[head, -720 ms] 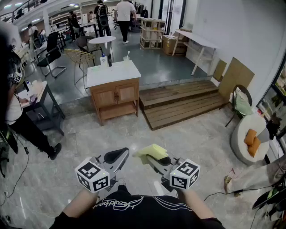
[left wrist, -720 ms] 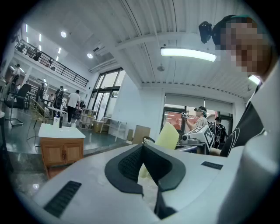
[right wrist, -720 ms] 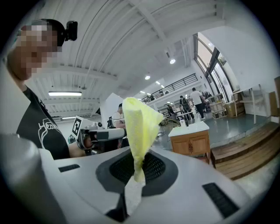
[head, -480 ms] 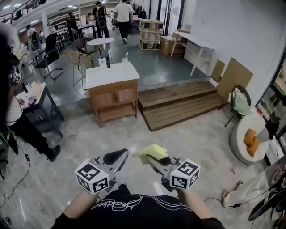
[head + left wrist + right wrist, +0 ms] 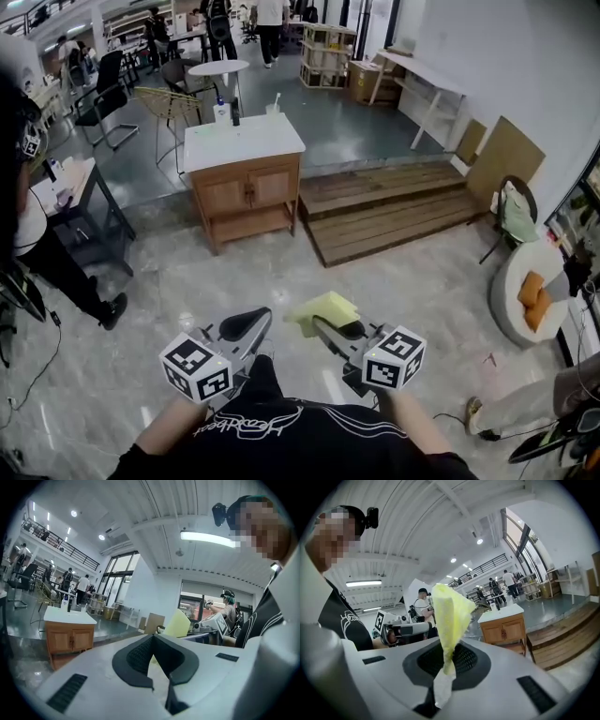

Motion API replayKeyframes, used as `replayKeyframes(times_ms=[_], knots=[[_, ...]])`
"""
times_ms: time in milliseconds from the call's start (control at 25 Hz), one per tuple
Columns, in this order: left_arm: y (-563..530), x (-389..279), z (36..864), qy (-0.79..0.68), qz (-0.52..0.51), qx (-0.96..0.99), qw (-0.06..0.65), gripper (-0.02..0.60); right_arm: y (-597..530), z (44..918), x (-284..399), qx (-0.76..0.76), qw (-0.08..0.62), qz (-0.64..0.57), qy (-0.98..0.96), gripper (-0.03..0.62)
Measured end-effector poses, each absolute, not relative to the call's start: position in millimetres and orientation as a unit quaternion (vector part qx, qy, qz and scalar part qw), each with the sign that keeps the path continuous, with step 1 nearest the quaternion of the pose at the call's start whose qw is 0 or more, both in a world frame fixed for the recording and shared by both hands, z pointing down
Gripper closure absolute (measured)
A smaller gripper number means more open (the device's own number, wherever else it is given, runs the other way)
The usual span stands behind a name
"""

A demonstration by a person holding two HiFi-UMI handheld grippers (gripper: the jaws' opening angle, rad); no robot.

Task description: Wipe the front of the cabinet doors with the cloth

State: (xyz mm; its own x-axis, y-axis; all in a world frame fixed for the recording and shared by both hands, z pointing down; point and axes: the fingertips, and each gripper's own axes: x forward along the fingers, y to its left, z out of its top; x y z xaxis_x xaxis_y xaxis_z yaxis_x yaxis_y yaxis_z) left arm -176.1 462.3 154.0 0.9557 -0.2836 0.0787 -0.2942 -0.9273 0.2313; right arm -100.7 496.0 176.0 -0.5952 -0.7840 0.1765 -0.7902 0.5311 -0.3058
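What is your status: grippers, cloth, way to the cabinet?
Left gripper shut, empty. Right gripper shut on cloth. Cabinet ahead, not reached. Bare floor between, nothing blocking.

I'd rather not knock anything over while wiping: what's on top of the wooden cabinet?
On its white top, near the back edge, stand a pale bottle, a dark bottle and a cup. What the cup holds is too small to tell.
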Motion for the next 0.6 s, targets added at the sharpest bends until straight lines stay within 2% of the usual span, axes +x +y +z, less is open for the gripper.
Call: replayKeyframes(times_ms=[280,600], knots=[[368,-174,182,-0.155,0.031,0.974,0.164,0.575,405,202,-98,0.442,0.024,0.219,-0.869,0.554],[194,-158,206,-0.159,0.059,0.967,0.19,0.575,235,223,-82,0.436,0.037,0.249,-0.864,0.554]])
